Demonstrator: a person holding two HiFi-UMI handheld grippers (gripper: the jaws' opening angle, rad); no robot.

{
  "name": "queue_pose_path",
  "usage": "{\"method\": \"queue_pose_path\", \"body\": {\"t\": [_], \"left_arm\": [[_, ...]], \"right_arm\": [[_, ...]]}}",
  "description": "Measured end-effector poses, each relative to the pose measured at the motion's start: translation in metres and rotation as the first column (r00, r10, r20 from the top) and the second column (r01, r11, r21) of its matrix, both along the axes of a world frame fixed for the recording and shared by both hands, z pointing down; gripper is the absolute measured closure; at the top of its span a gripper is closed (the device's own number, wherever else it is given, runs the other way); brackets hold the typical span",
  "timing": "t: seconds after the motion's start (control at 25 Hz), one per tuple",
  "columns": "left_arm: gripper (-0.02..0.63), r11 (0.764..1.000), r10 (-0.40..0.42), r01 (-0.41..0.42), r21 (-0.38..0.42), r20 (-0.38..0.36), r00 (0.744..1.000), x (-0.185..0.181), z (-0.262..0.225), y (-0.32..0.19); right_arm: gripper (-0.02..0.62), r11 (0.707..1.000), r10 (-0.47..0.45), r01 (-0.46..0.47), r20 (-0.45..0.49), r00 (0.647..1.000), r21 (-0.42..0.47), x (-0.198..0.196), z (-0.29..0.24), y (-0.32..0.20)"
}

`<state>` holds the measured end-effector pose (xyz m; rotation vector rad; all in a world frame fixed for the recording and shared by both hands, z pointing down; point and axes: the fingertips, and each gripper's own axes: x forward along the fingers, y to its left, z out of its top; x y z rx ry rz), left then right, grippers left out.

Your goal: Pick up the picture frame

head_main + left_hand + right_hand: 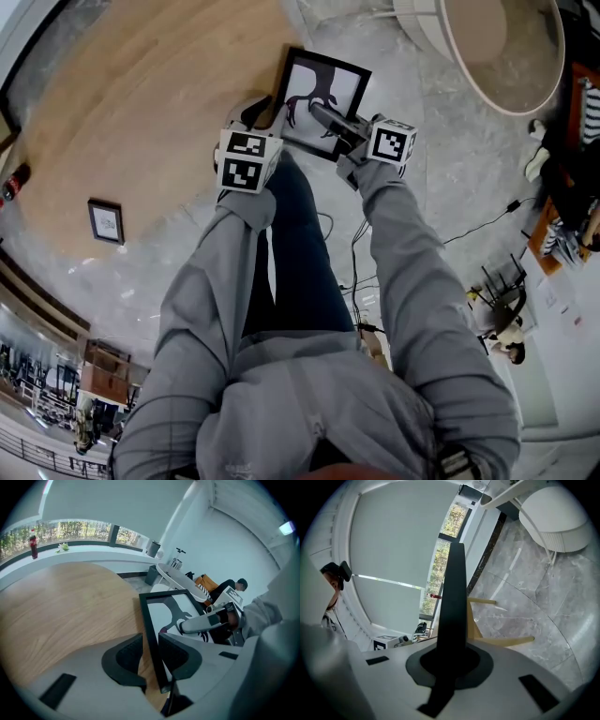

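The picture frame (323, 92), black-edged with a dark figure on white, hangs tilted between both grippers over the marble floor. My left gripper (269, 116) straddles the frame's left edge (151, 634). Its jaws stand wide; the right pad lies against the edge and a gap shows at the left pad (123, 660), so the left gripper (150, 657) is open. My right gripper (321, 113) is shut on the frame's opposite edge, which in the right gripper view runs up from the jaws (452, 660) as a black bar (453, 597). The right gripper's long grey jaw (199, 622) lies across the picture.
A round light-wood platform (141, 103) lies to the left, with a second small frame (106, 221) on it. A big white round base (497, 52) stands at the upper right. Cables (473, 230) trail over the marble floor. A red bottle (33, 545) stands on the window ledge.
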<state>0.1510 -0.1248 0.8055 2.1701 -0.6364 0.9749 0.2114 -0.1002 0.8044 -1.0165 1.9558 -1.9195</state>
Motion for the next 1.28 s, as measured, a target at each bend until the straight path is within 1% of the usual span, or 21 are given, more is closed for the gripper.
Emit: {"method": "queue_pose_path", "body": {"t": [0.12, 0.2, 0.4, 0.48, 0.56, 0.68, 0.8, 1.0, 1.12, 1.28], "left_arm": [[0.489, 1.000, -0.028, 0.028, 0.001, 0.001, 1.000, -0.037, -0.082, 0.021], [0.489, 0.999, -0.033, 0.033, 0.017, -0.001, 0.999, -0.054, -0.123, 0.025], [0.492, 0.999, -0.025, 0.025, 0.033, -0.007, 1.000, -0.067, -0.152, 0.015], [0.513, 0.999, -0.025, 0.025, 0.043, -0.005, 1.000, -0.074, -0.167, 0.019], [0.549, 0.999, -0.025, 0.025, 0.043, -0.001, 1.000, -0.077, -0.168, 0.022], [0.586, 0.999, -0.041, 0.042, 0.019, -0.012, 0.999, -0.079, -0.175, 0.025], [0.588, 0.998, -0.067, 0.067, 0.001, -0.044, 0.997, -0.084, -0.207, 0.022], [0.588, 0.993, -0.117, 0.118, 0.018, -0.057, 0.992, -0.113, -0.260, 0.026], [0.588, 0.992, -0.118, 0.121, 0.041, -0.062, 0.991, -0.130, -0.293, 0.029], [0.588, 0.991, -0.103, 0.109, 0.074, -0.074, 0.992, -0.153, -0.327, 0.048]], "right_arm": [[0.558, 1.000, -0.011, 0.009, -0.041, 0.999, -0.029, -0.029, -0.067, 0.028], [0.558, 0.999, -0.034, 0.031, -0.077, 0.996, -0.043, -0.038, -0.094, 0.035], [0.558, 0.996, -0.042, 0.032, -0.126, 0.991, -0.086, -0.037, -0.109, 0.023], [0.558, 0.995, -0.048, 0.035, -0.144, 0.988, -0.097, -0.041, -0.121, 0.024], [0.558, 0.993, -0.057, 0.041, -0.158, 0.986, -0.107, -0.042, -0.121, 0.026], [0.558, 0.993, -0.064, 0.045, -0.180, 0.982, -0.107, -0.045, -0.127, 0.026], [0.558, 0.995, -0.057, 0.039, -0.206, 0.977, -0.091, -0.051, -0.154, 0.025], [0.558, 0.996, -0.060, 0.041, -0.247, 0.967, -0.081, -0.072, -0.202, 0.041], [0.558, 0.997, -0.059, 0.043, -0.270, 0.961, -0.067, -0.082, -0.234, 0.047], [0.558, 0.998, -0.069, 0.061, -0.325, 0.943, -0.034, -0.095, -0.267, 0.064]]}}
